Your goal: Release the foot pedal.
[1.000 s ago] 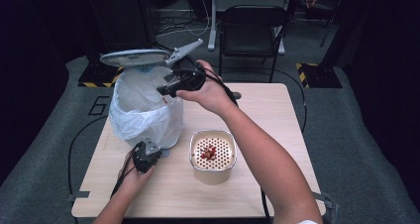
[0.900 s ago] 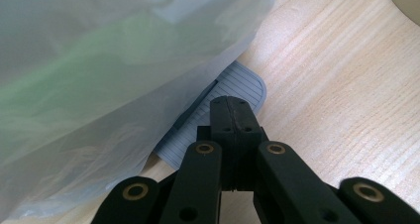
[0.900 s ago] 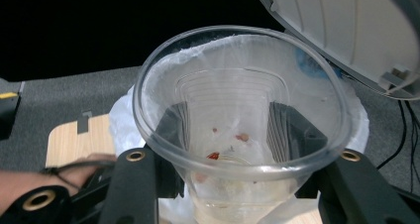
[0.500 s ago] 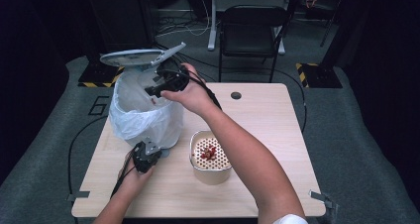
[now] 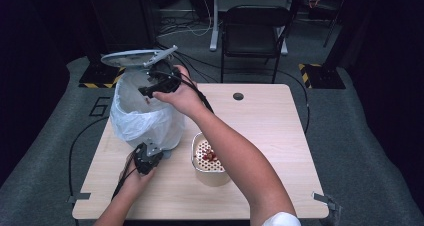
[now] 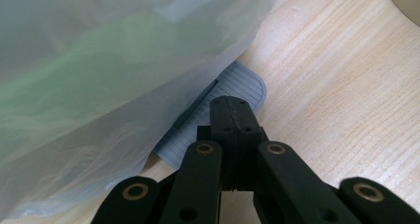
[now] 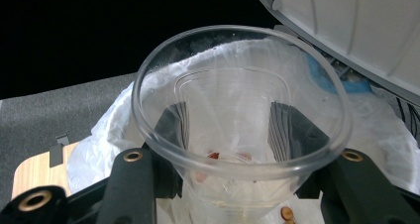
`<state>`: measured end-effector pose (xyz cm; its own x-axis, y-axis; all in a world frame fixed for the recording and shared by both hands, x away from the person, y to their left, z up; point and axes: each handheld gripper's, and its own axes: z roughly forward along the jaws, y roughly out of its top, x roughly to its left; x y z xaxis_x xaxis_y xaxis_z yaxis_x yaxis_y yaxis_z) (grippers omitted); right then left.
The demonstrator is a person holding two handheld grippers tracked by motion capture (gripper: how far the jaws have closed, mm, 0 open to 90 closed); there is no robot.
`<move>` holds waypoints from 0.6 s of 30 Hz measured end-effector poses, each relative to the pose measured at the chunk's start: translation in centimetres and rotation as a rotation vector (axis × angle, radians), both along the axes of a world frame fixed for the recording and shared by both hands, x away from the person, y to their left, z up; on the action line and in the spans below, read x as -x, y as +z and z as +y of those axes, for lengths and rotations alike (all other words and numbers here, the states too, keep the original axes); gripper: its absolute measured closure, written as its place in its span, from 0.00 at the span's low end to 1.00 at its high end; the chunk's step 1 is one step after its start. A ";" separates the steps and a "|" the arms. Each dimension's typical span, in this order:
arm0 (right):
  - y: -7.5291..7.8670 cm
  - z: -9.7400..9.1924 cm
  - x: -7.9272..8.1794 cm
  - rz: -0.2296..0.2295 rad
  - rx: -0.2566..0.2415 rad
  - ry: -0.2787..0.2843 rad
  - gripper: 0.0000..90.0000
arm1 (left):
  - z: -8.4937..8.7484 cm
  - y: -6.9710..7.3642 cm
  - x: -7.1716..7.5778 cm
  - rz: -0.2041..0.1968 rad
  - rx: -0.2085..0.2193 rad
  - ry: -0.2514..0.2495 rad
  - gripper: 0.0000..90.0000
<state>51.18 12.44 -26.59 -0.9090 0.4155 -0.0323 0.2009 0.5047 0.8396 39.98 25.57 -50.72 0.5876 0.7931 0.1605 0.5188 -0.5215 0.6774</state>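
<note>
A bin lined with a white plastic bag (image 5: 145, 118) stands at the table's left, its grey lid (image 5: 132, 57) raised. My right gripper (image 5: 150, 91) is over the bin's mouth, shut on a clear plastic cup (image 7: 237, 110) tipped toward the bag (image 7: 376, 135). The ribbed pads (image 7: 173, 127) press on both sides of the cup, and a few reddish bits lie in it. The lid (image 7: 356, 26) hangs above on the right. My left gripper (image 5: 146, 158) is at the bin's foot. Its shut jaws (image 6: 232, 107) rest tip-down on the grey ribbed pedal (image 6: 242, 85), beside the bag (image 6: 99, 85).
A metal pot with a perforated insert (image 5: 210, 158) holding red bits stands on the wooden table (image 5: 280, 146), just under my right forearm. A black folding chair (image 5: 252, 31) stands behind the table. Cables trail off the table's left edge.
My right hand has carried the cup left and down, from beside the lid to over the bin's mouth. The left gripper has stayed on the pedal.
</note>
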 end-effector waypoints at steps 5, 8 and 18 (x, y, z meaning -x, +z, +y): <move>-0.5 0.7 -0.2 -0.004 0.006 -0.021 0.55 | 0.0 0.0 0.0 0.002 -0.001 -0.002 1.00; -0.7 0.9 -0.4 0.004 0.008 -0.037 0.54 | 0.0 0.0 0.0 0.001 0.000 -0.002 1.00; -1.8 2.0 -0.1 0.000 0.008 -0.106 0.18 | 0.0 0.0 0.0 0.002 -0.002 -0.003 1.00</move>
<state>51.31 14.39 -28.40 -0.8597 0.5095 -0.0355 0.2541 0.4869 0.8357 39.99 25.61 -50.69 0.5899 0.7914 0.1605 0.5189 -0.5238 0.6755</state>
